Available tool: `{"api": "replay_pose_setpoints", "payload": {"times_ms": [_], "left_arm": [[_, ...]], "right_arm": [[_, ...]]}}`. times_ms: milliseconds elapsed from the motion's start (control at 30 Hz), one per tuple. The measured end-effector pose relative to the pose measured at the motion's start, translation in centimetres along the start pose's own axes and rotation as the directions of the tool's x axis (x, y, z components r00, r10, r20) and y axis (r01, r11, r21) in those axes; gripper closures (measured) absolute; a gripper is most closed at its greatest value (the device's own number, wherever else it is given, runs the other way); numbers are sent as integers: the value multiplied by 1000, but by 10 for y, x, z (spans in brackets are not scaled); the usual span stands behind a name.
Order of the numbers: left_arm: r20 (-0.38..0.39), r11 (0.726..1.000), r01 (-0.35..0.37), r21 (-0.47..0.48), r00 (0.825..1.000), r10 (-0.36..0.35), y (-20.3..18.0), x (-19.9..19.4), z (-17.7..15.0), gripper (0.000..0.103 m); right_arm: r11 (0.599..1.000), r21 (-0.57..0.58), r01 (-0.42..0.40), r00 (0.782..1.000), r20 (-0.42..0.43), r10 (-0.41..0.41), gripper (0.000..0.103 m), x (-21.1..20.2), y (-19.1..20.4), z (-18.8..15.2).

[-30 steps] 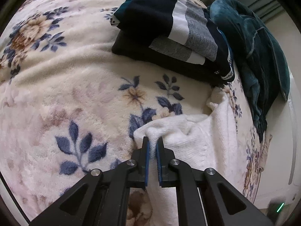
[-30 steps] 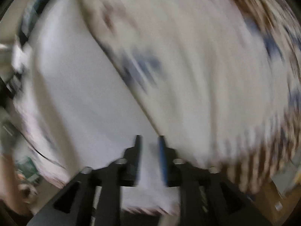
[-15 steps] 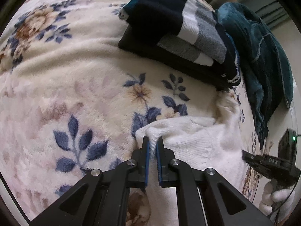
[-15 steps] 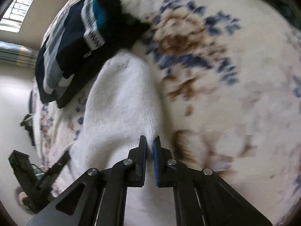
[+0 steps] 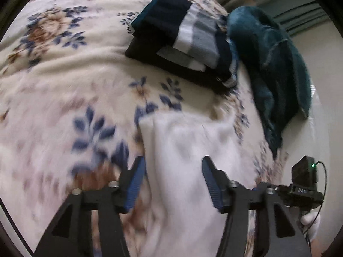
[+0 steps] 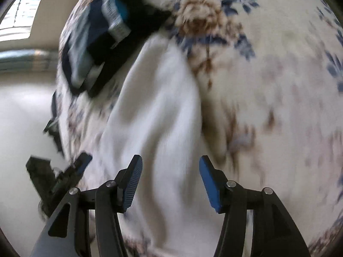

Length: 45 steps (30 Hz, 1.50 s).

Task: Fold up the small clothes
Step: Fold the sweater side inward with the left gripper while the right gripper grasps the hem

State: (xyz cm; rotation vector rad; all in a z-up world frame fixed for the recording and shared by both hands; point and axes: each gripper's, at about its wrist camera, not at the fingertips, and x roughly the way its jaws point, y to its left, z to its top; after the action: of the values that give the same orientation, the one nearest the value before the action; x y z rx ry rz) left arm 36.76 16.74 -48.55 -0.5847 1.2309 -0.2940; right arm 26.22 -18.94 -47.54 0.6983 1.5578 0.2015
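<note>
A white knit garment (image 5: 184, 150) lies folded on the floral blanket (image 5: 64, 85). My left gripper (image 5: 173, 171) is open, its jaws wide apart over the garment's near end, holding nothing. In the right wrist view the same white garment (image 6: 158, 115) stretches away from me. My right gripper (image 6: 170, 171) is open too, jaws spread above the cloth, empty. The other gripper shows at the edge of each view, to the right in the left wrist view (image 5: 304, 184) and to the left in the right wrist view (image 6: 64, 175).
A stack of folded dark and striped clothes (image 5: 182, 40) lies beyond the white garment, also in the right wrist view (image 6: 107, 34). A teal fleece (image 5: 276, 64) is heaped to its right at the bed's edge. Curtains (image 5: 278, 6) hang behind.
Both grippers were shut on the white garment's edge and have opened wide, letting it drop onto the blanket. Both have pulled back a little.
</note>
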Motion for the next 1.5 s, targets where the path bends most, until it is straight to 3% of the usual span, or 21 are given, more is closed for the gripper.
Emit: {"api": "replay_pose_setpoints", "payload": {"times_ms": [167, 333, 400, 533, 600, 700, 767, 833, 867, 900, 1000, 1100, 1200, 1233, 1267, 1367, 1500], "left_arm": [[-127, 999, -19, -34, 992, 14, -1, -25, -80, 49], [-319, 995, -38, -90, 948, 7, 1, 2, -164, 49], [-349, 992, -46, -114, 937, 4, 0, 14, -189, 50], [-371, 977, -89, -192, 929, 12, 4, 40, -209, 50], [-406, 970, -123, -211, 914, 27, 9, 47, -216, 50], [-436, 971, -219, -98, 886, 156, 13, 32, -233, 50], [-451, 953, -303, -19, 853, 262, 18, 14, -248, 50], [-461, 935, -353, -9, 832, 310, 30, -6, -263, 50], [-463, 932, -362, -38, 832, 304, 36, -15, -268, 50], [-459, 932, -353, -86, 844, 277, 42, -23, -271, 50], [-395, 933, -280, -228, 902, 174, 48, -34, -273, 50], [-345, 939, -230, -255, 929, 134, 38, -20, -276, 50], [-339, 942, -246, -228, 927, 160, 24, 5, -284, 53], [-321, 941, -266, -209, 928, 191, 18, 9, -286, 83], [-310, 942, -277, -191, 927, 210, 12, 12, -290, 99], [-253, 947, -285, -150, 937, 242, -2, 3, -300, 98], [-236, 947, -298, -123, 935, 264, 5, -25, -311, 98]], "right_arm": [[997, 70, 18, 995, -103, -11, 45, -24, -21, -100], [969, 224, 105, 978, -200, -60, 45, -23, -87, -202], [951, 282, 130, 974, -216, -69, 45, -15, -109, -228], [931, 292, 216, 965, -211, -158, 45, 7, -136, -251], [928, 283, 242, 958, -222, -183, 45, 20, -145, -254], [929, 261, 261, 949, -245, -197, 45, 35, -155, -261], [934, 260, 245, 954, -239, -184, 45, 35, -155, -266], [938, 259, 228, 957, -236, -168, 45, 34, -155, -272], [941, 259, 218, 959, -237, -157, 45, 36, -153, -274], [943, 259, 208, 960, -237, -146, 45, 35, -153, -277], [947, 274, 168, 967, -235, -103, 45, 35, -160, -285], [924, 365, 115, 976, -217, -36, 45, 43, -176, -291], [896, 439, 61, 980, -199, 30, 45, 46, -194, -296], [891, 452, 44, 982, -184, 45, 51, 48, -196, -298], [889, 456, 47, 986, -164, 32, 86, 45, -197, -300], [888, 456, 57, 990, -141, 9, 92, 31, -197, -310], [891, 435, 130, 974, -223, -33, 100, 18, -190, -331]]}}
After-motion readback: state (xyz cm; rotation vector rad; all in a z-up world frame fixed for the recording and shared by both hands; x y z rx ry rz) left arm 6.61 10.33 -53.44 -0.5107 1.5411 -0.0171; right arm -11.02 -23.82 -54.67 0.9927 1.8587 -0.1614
